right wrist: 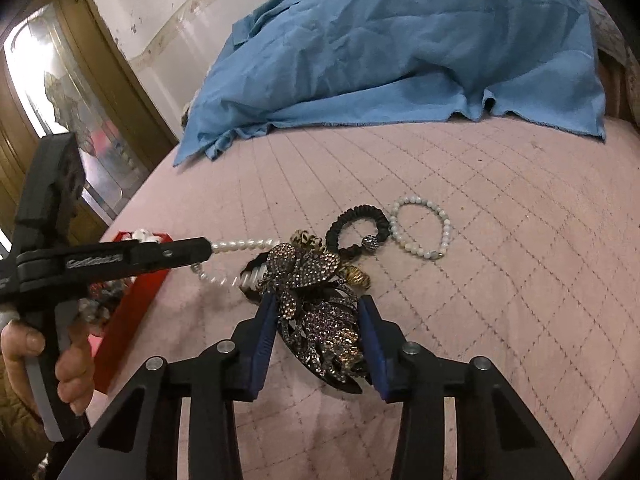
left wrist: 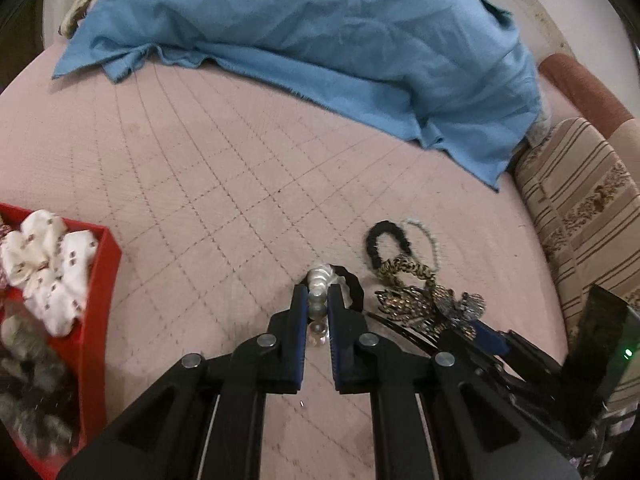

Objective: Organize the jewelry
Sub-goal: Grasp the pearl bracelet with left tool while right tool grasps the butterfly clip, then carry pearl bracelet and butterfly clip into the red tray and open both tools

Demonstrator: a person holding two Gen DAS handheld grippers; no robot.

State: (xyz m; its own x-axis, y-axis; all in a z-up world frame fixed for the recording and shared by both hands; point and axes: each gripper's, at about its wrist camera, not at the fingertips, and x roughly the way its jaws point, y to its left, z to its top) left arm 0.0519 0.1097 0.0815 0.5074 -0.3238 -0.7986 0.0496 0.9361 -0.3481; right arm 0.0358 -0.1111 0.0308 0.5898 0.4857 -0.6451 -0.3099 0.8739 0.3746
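My left gripper is shut on a white pearl bracelet, which also shows in the right wrist view stretched from the left gripper's tip toward the pile. My right gripper is open, its fingers on either side of a rhinestone flower hair clip lying on the pink quilt. Beyond lie a black hair tie, a leopard scrunchie and a pale bead bracelet. The red box holds scrunchies at the left.
A blue cloth covers the far part of the pink quilted bed. A striped cushion lies at the right edge. A wooden glass door stands beyond the bed's left side.
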